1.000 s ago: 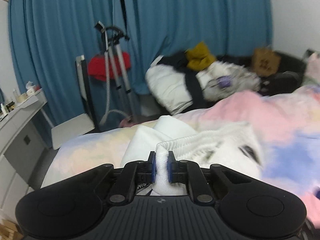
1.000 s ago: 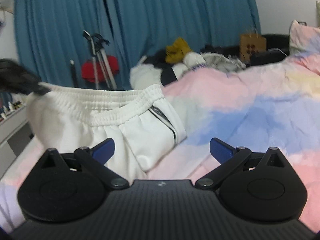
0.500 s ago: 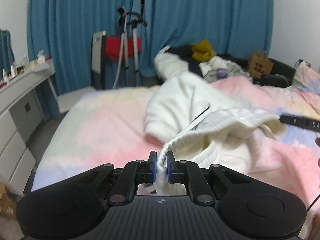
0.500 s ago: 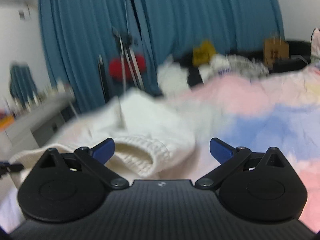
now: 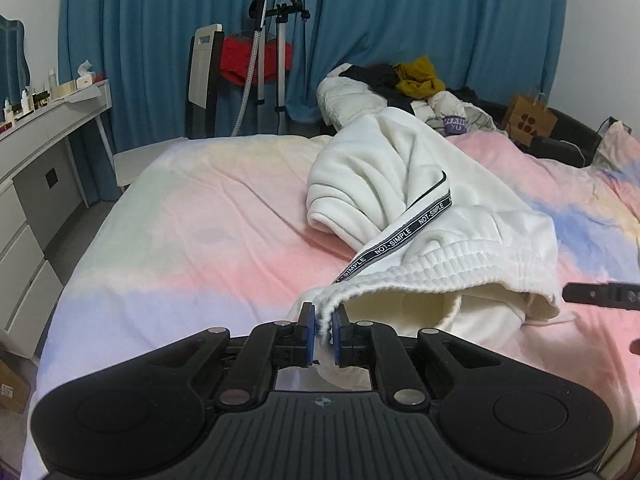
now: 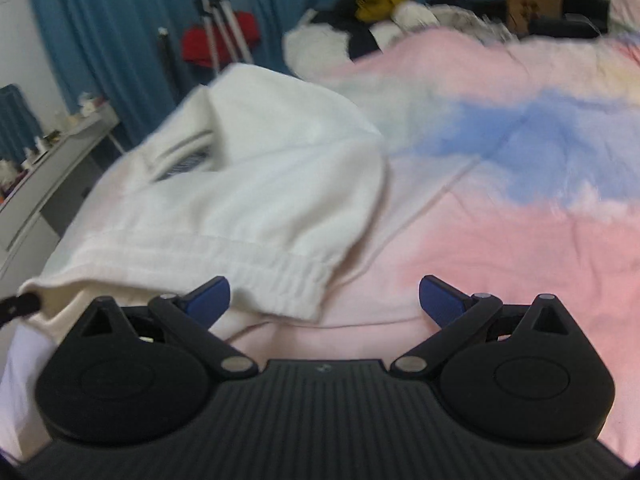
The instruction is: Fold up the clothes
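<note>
White sweatpants (image 5: 404, 208) with a black "NOT-SIMPLE" side stripe lie bunched on the pastel bed cover (image 5: 208, 220). My left gripper (image 5: 323, 326) is shut on the ribbed waistband at its left corner. In the right wrist view the same pants (image 6: 256, 184) lie ahead and to the left, with the waistband near the left finger. My right gripper (image 6: 324, 300) is open and empty, just above the bed cover (image 6: 500, 240) beside the waistband's right end. Its tip shows in the left wrist view (image 5: 600, 302) at the right edge.
A pile of clothes (image 5: 404, 84) and a brown paper bag (image 5: 528, 120) sit at the far end of the bed. A white dresser (image 5: 36, 152) stands to the left. A garment steamer stand (image 5: 268, 60) and a chair (image 5: 204, 80) stand by the blue curtains.
The pants have come down from being held up and now lie on the bed. My right gripper has dropped low toward the waistband's right end. My left gripper keeps its grip.
</note>
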`<state>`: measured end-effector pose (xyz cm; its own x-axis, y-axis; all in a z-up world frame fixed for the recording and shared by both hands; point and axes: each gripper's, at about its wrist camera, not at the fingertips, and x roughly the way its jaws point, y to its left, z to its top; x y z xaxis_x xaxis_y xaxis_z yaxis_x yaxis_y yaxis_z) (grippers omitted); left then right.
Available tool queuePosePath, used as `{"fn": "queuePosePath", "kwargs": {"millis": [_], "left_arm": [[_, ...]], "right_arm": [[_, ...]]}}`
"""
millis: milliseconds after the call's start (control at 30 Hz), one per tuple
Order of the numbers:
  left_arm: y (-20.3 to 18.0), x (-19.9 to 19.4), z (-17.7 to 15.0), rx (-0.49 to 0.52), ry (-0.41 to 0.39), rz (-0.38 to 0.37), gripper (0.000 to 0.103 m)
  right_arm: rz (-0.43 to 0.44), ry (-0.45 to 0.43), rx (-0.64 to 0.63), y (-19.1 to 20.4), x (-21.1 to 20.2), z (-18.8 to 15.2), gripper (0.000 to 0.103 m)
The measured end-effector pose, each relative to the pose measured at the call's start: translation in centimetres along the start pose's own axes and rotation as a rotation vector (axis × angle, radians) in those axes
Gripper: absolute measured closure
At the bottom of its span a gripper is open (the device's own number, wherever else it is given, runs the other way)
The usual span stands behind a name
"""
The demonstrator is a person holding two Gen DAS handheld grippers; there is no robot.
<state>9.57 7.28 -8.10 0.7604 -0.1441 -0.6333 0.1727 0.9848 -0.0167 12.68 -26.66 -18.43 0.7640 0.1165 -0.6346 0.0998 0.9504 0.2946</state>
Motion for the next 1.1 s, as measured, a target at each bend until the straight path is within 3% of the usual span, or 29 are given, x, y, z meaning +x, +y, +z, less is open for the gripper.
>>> {"fn": "queuePosePath", "kwargs": {"millis": [100,200,333,467,667,800,833,900,967,1100], "left_arm": [[-0.2,0.5,0.1,0.013,0.001,0.007,0.094],[-0.4,1.1,0.1,0.023,0.003,0.021,0.093],[-0.7,1.6,0.1,0.047,0.014,0.025,0.091],[-1.7,1.8,-0.5,0.141,0.016,0.006,0.081],[-3.8,1.9,-1.6,0.318,-0.018,0.042,0.073],[-4.3,2.8,-1.7,0.373,-0.042,0.062,0.056],[-4.5,3.1,-1.7,0.384,-0.045,0.06,0.055],[-4.6,3.6,-1.5,0.399,-0.048,0.069,0.05],[-4.8,4.2,-1.4,0.413,-0.05,0.079,0.049],[-5.0,5.4,-0.8,0.404,-0.032,0.086,0.049]], "right_arm": [[0.025,0.07,0.018,0.3,1.2,-1.2,0.0],[-0.052,0.082,0.117,-1.4,3.0,-1.4,0.0],[-0.049,-0.057,0.258,-3.3,1.4,-0.5,0.005],[-0.045,-0.206,0.163,-1.9,0.0,0.6,0.022],[-0.084,-0.146,0.044,-0.4,4.0,0.7,0.032],[-0.083,-0.08,0.08,-1.0,6.4,0.2,0.033],[-0.083,-0.068,0.097,-1.2,6.6,0.0,0.035],[-0.075,-0.067,0.127,-1.4,6.2,0.1,0.051],[-0.072,-0.107,0.133,-1.3,4.9,0.5,0.071],[-0.104,-0.229,0.089,-0.2,1.8,1.5,0.087]]}}
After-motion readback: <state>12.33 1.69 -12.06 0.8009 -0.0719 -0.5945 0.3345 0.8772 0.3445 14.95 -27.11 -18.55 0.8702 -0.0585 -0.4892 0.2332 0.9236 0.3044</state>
